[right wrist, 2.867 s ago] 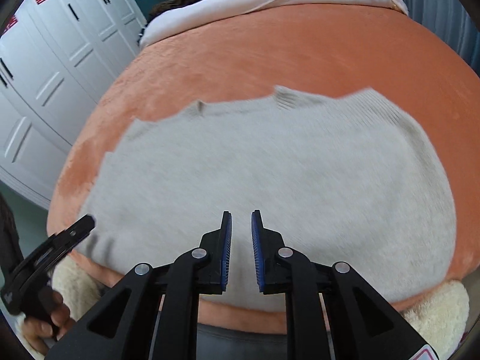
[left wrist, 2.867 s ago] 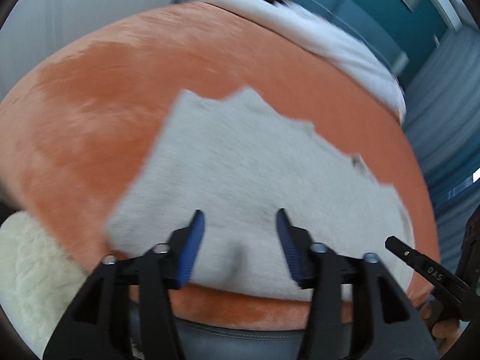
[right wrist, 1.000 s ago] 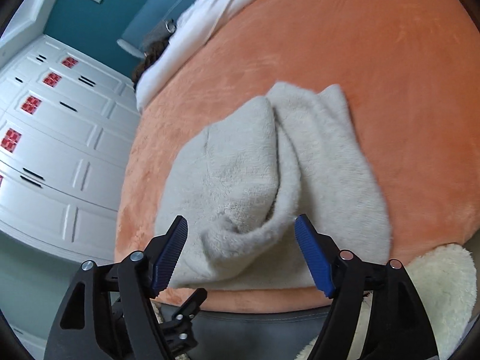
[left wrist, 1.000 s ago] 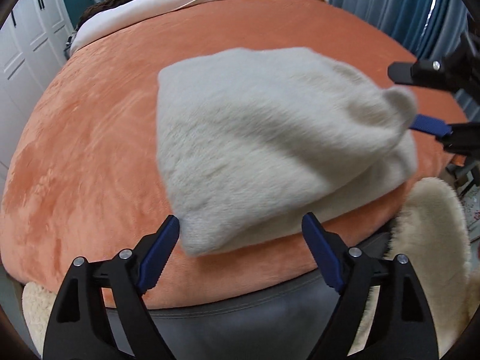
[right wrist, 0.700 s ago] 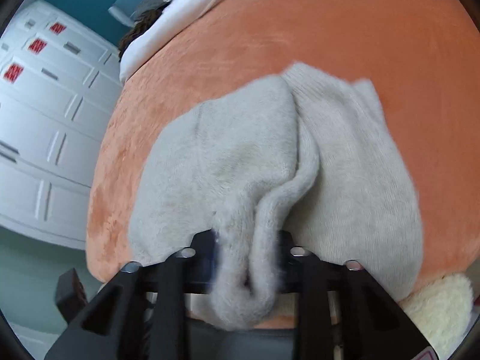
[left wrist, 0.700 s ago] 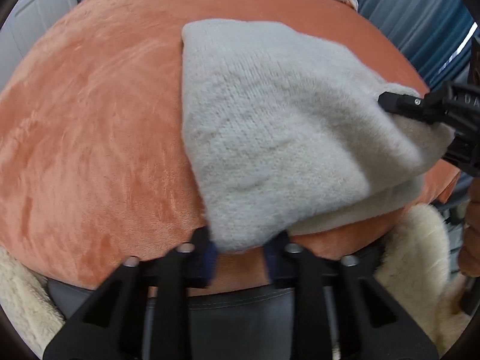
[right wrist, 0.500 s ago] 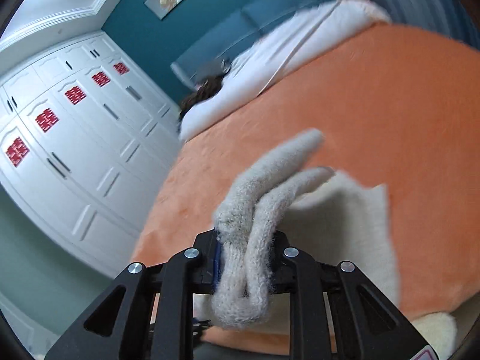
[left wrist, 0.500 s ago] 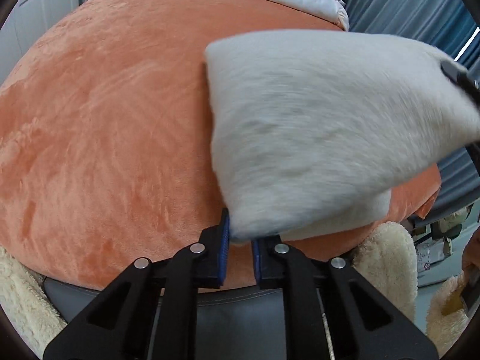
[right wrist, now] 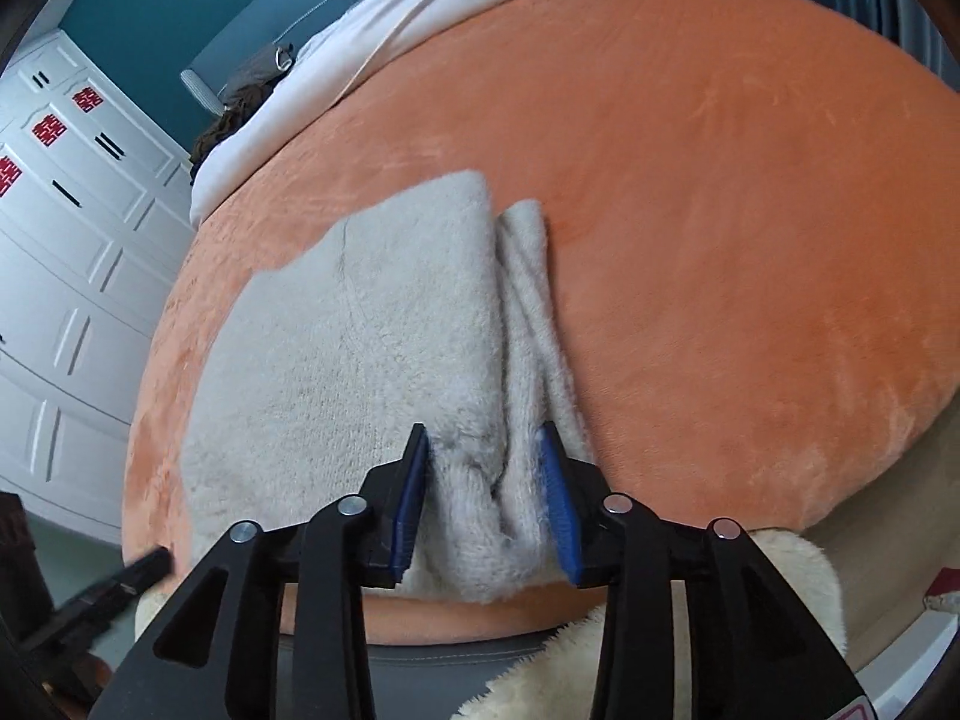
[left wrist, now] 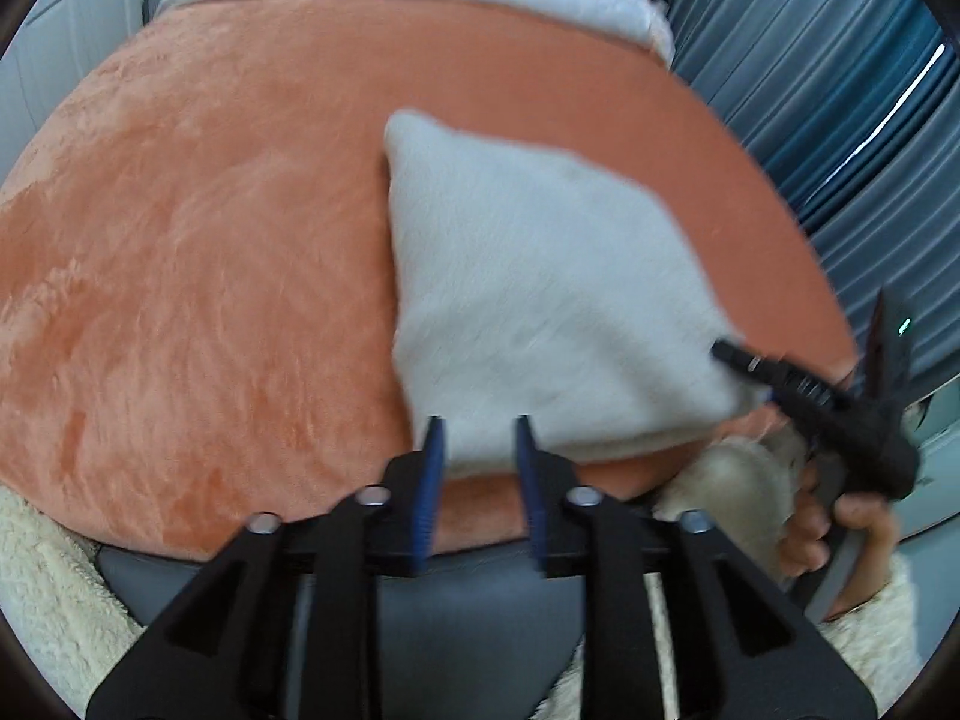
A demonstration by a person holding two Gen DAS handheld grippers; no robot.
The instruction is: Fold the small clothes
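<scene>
A pale grey knitted garment (left wrist: 540, 300) lies folded into a compact rectangle on the orange bed cover (left wrist: 198, 276). My left gripper (left wrist: 477, 447) stands slightly open at the garment's near left corner, with the cloth edge between its blue pads. In the right wrist view the garment (right wrist: 372, 348) shows stacked layers along its right side. My right gripper (right wrist: 483, 486) is partly open around the bunched near right corner, pads touching the cloth. The right gripper also shows in the left wrist view (left wrist: 810, 390), held by a hand.
The orange cover (right wrist: 750, 240) ends near me at a grey bed edge (left wrist: 480, 630) with cream fleece (left wrist: 54, 600) beside it. White bedding (right wrist: 372, 42) lies at the far end. White cupboards (right wrist: 66, 228) stand left, blue curtains (left wrist: 840, 90) right.
Both grippers gripped the garment's near corners, lifted it and laid it back down on the cover. Their jaws have since opened part way and the cloth rests flat.
</scene>
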